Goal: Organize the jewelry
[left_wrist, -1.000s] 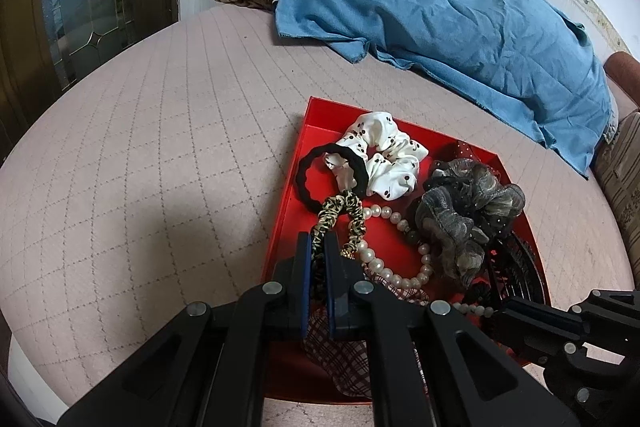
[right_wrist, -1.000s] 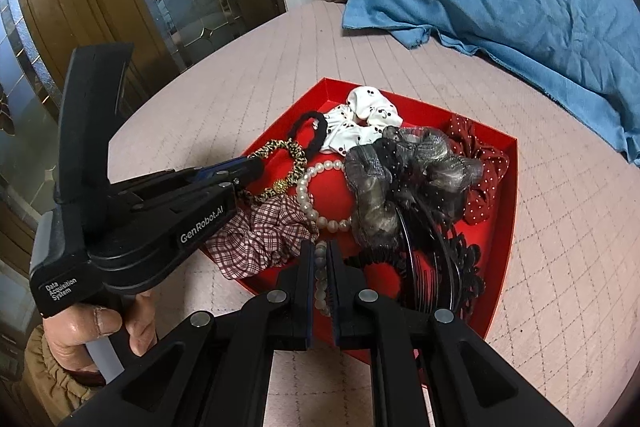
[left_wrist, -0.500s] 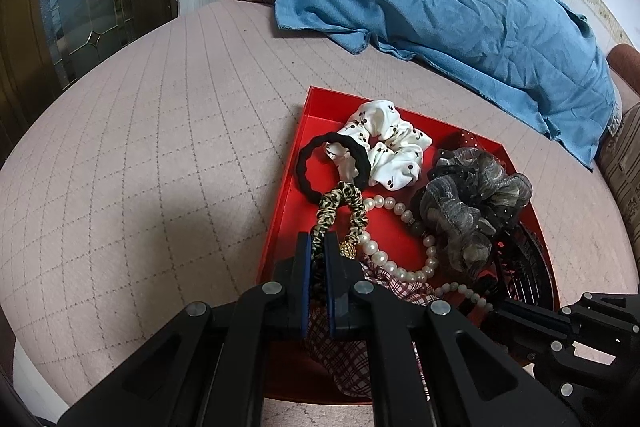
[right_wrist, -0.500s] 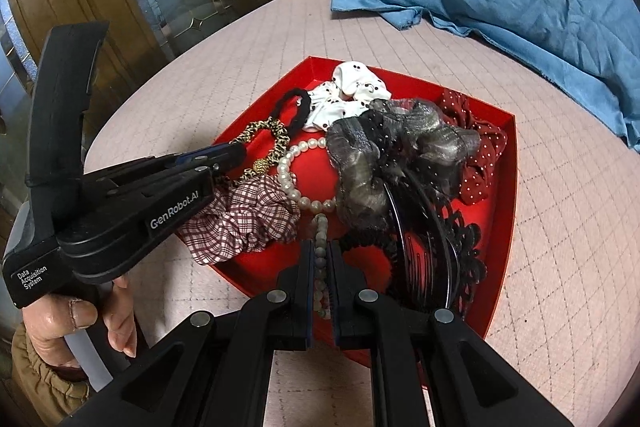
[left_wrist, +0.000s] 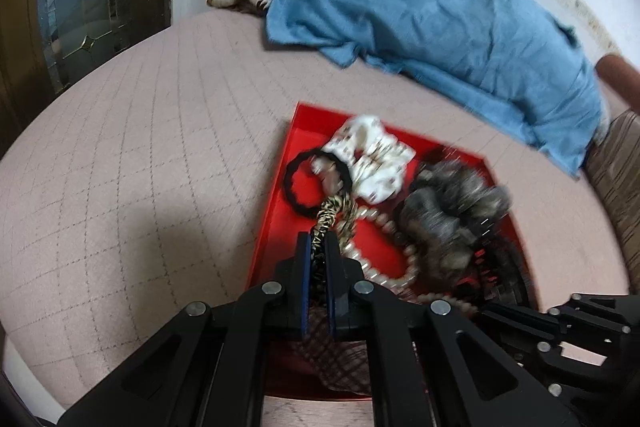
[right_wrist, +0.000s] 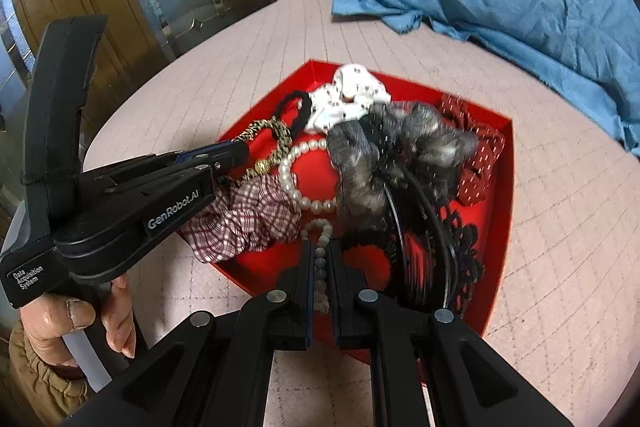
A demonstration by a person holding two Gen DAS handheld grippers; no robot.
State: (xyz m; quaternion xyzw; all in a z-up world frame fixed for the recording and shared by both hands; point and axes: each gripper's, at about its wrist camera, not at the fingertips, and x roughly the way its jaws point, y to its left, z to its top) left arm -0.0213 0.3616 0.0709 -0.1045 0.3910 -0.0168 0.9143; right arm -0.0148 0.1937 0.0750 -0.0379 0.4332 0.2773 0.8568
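Red tray (left_wrist: 272,211) shifted slightly, quilted pink bedspread (left_wrist: 140,147)

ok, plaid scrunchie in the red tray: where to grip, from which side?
Pinch the plaid scrunchie at its puffed near-left edge, coming from above on the tray's left side; its right side abuts the pearl strand, so gripping there risks snagging beads.

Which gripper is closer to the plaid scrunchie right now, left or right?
Left. The left gripper sits right above the plaid scrunchie, clamped on the leopard hair tie. The right gripper is beside it, clamped on the pearl strand.
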